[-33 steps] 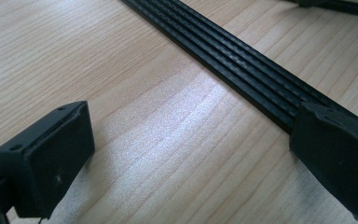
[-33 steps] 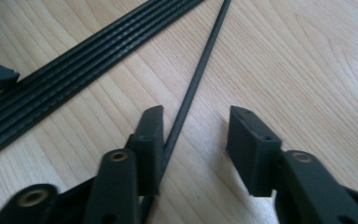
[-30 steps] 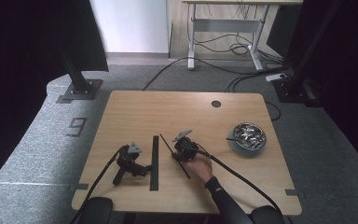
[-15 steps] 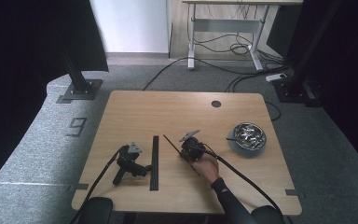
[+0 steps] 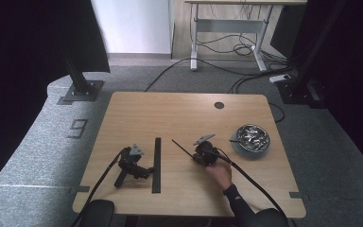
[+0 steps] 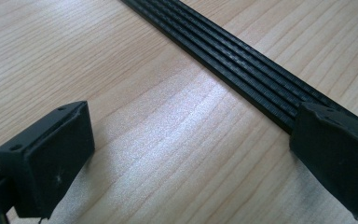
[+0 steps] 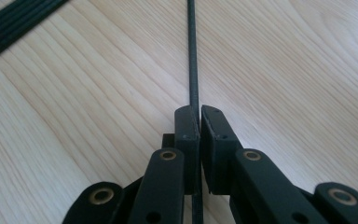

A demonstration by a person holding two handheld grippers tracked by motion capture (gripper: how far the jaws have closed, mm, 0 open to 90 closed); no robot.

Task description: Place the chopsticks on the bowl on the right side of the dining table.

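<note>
At nine o'clock from the table's middle, the left gripper (image 5: 131, 165) lies on the pale wooden tabletop (image 5: 179, 113) with its jaws spread wide and nothing between them. In the left gripper view its far jaw rests just at the edge of the flat black ribbed strip (image 6: 242, 70), which in the high view runs from twelve to six o'clock just beside that gripper (image 5: 157, 163).

Further along, near the table's centre, the right gripper (image 7: 198, 122) has just been closing and is now pressed together on a thin black rod (image 7: 192, 56). The rod passes straight between its pads and points away from it toward ten o'clock in the high view (image 5: 182, 147), slightly raised at the far end as far as one can tell.

At three o'clock sits a shallow round metal bowl (image 5: 250, 138) with shiny bits inside, well apart from the rod.

The step in hand looks like picking a single rod up off the table. Next, probably, comes carrying it level without letting it pivot in the pinch, either to the strip or toward the bowl; which one cannot be told.
</note>
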